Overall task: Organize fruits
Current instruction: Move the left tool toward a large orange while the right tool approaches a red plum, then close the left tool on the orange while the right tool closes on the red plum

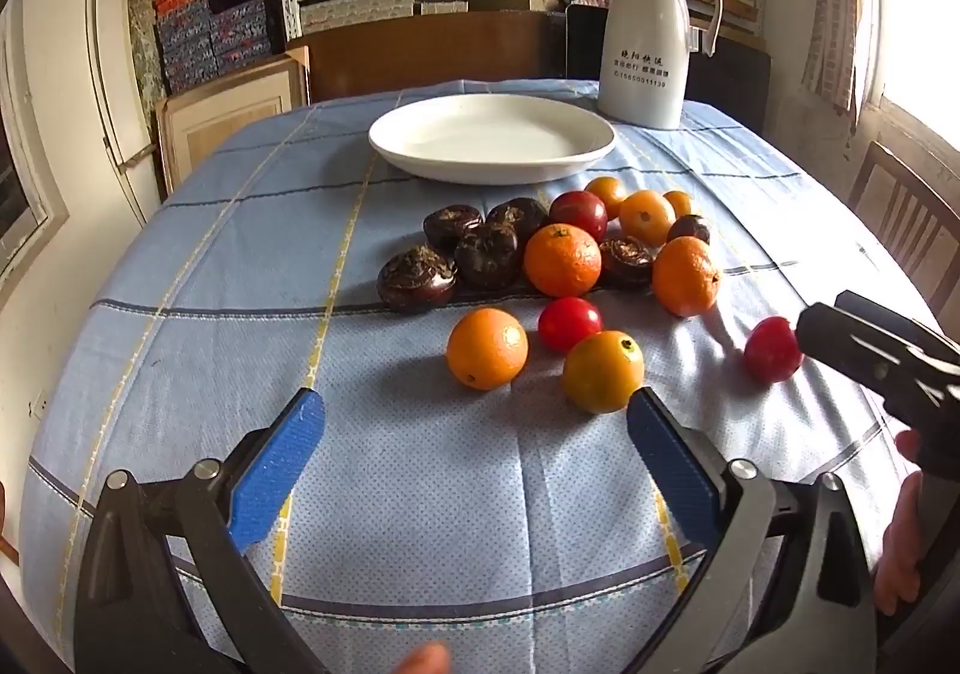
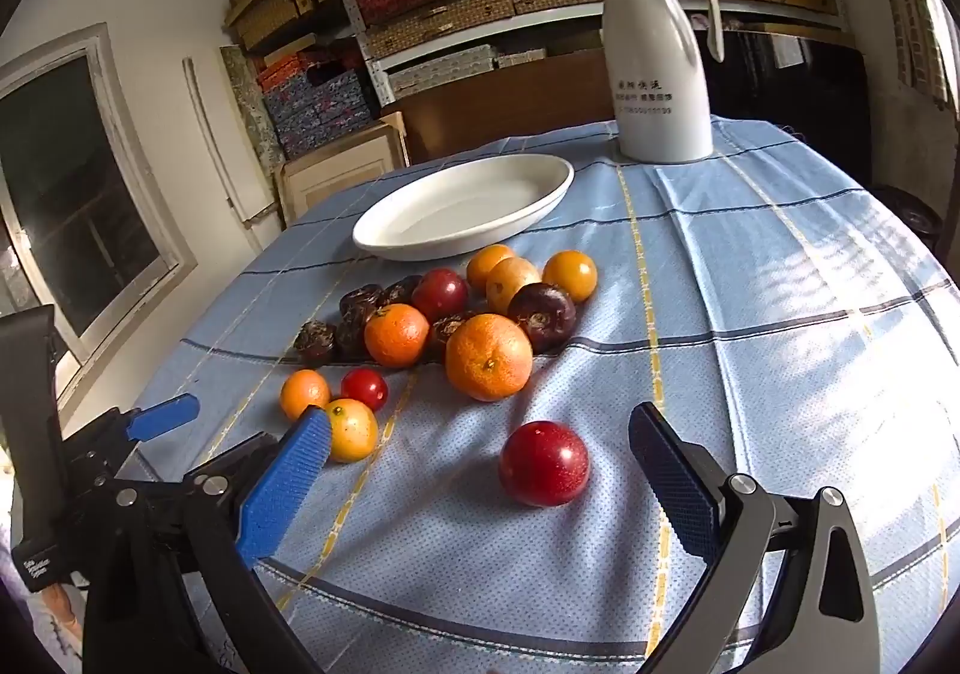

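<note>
A pile of fruit lies on the blue checked tablecloth: oranges [image 1: 562, 260], small yellow-orange fruits [image 1: 602, 371], red fruits [image 1: 569, 323] and dark brown water chestnuts [image 1: 416, 278]. An empty white plate [image 1: 420, 158] sits behind the pile. My left gripper [image 1: 474, 434] is open and empty, just short of an orange [image 1: 486, 348] and the yellow-orange fruit. My right gripper [image 2: 480, 449] is open, with a lone red fruit [image 2: 543, 463] lying on the cloth between its fingers, untouched. The plate also shows in the right wrist view [image 2: 540, 200].
A white thermos jug [image 1: 648, 38] stands at the table's far right edge, behind the plate. A wooden chair [image 1: 912, 218] is at the right. Shelves of boxes line the back wall. The right gripper's body [image 1: 882, 362] shows at the right of the left wrist view.
</note>
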### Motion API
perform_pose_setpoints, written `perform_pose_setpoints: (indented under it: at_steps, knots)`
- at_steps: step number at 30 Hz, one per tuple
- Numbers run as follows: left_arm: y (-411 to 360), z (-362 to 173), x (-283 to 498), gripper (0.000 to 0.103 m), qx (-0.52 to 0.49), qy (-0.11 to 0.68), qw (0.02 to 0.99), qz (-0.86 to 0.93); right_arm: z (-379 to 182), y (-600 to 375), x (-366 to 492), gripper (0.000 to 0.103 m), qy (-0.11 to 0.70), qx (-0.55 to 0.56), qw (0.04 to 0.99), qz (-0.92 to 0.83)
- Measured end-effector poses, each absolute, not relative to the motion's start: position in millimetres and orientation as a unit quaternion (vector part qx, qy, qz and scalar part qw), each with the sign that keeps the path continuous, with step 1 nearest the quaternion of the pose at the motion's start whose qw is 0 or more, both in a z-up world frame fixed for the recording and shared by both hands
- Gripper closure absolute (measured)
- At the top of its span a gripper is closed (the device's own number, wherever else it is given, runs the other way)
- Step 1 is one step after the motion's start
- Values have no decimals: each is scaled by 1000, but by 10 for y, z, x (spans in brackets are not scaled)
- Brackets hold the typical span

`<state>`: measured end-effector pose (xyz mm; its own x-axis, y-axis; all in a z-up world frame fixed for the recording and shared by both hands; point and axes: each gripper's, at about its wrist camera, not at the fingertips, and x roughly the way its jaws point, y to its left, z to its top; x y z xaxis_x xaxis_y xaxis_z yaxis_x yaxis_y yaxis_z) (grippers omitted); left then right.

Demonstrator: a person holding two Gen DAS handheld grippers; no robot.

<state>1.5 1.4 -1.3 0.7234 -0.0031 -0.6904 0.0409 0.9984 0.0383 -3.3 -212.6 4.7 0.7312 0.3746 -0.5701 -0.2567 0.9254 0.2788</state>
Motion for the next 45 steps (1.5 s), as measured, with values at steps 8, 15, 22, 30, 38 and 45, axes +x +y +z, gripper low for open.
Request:
perform_pose_setpoints:
  at_steps: [8,15,22,30,38,45]
  knots:
    - [47,-229,216,4,15,446,893,-57,-96,-2263,25,3,390,89,898,182]
    - [73,-422,381,4,53,494,865,-61,-171,-2434,5,3,414,60,890,181]
    - [120,-431,387,4,53,492,865,-80,-116,-2517,82,3,413,45,878,237]
    - [60,-363,455,4,58,470,877,-83,-176,-2395,229,3,440,-1,871,218]
    - [77,-296,657,6,80,438,890,-103,-165,-2303,277,3,427,2,873,236]
    - [23,-313,754,51,50,445,883,-139,-207,-2160,302,23,444,-31,861,248]
